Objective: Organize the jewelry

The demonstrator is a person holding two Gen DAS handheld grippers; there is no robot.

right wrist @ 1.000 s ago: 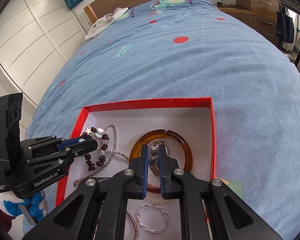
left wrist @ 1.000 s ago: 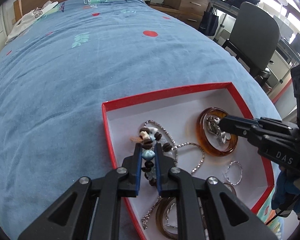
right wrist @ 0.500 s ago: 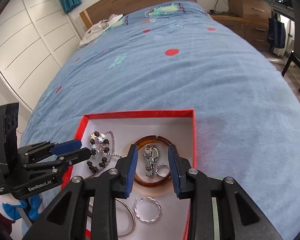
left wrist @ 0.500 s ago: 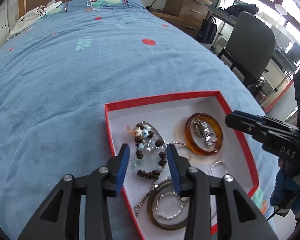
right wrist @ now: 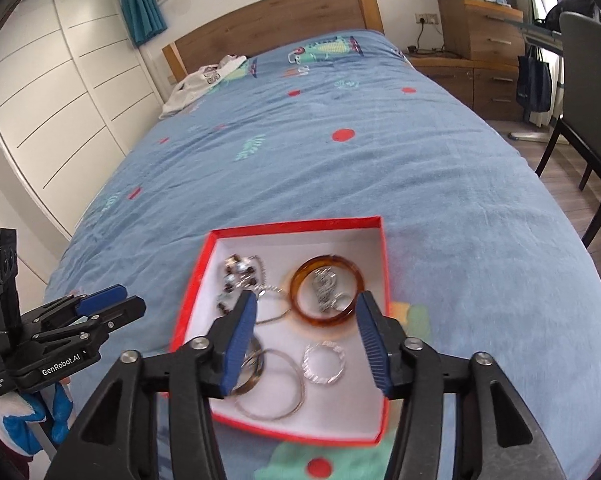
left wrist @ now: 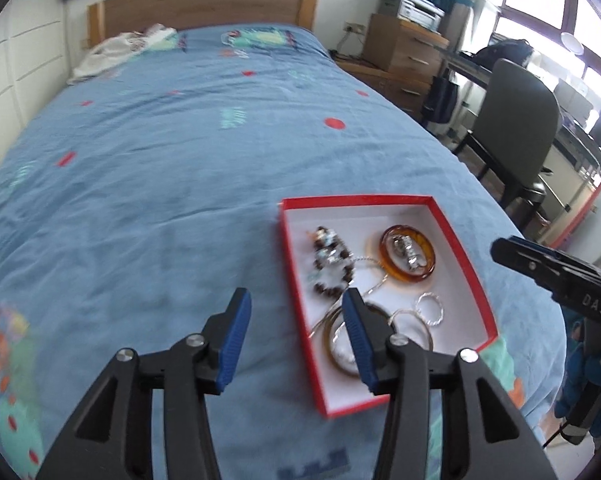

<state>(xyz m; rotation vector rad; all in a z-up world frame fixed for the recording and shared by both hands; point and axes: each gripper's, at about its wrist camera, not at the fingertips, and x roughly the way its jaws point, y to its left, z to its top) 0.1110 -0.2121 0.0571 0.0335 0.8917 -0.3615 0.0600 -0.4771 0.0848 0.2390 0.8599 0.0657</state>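
A red box [left wrist: 456, 240] [right wrist: 296, 225] with a white inside lies on the blue bedspread. In it are a brown bead bracelet [left wrist: 330, 256] [right wrist: 238, 276], a silver chain [left wrist: 370, 284], an amber bangle [left wrist: 404, 276] [right wrist: 320, 319] around a silver piece [right wrist: 324, 286], a twisted silver ring [right wrist: 307, 360] and large hoops [right wrist: 276, 408]. My left gripper [left wrist: 295, 296] hangs above the box's left wall. Its jaws are opening, with nothing between them. My right gripper [right wrist: 305, 298] hovers over the box, jaws opening too and empty.
A white garment [left wrist: 120, 50] lies by the wooden headboard. A dark chair [left wrist: 516, 120] and a wooden dresser [left wrist: 404, 52] stand right of the bed, white wardrobe doors [right wrist: 40, 100] to its left. A blue-gloved hand [right wrist: 32, 412] holds the left gripper.
The left gripper let go of the bead bracelet, and the right let go of the silver piece in the bangle. Both opened, rose and drew back from the box.
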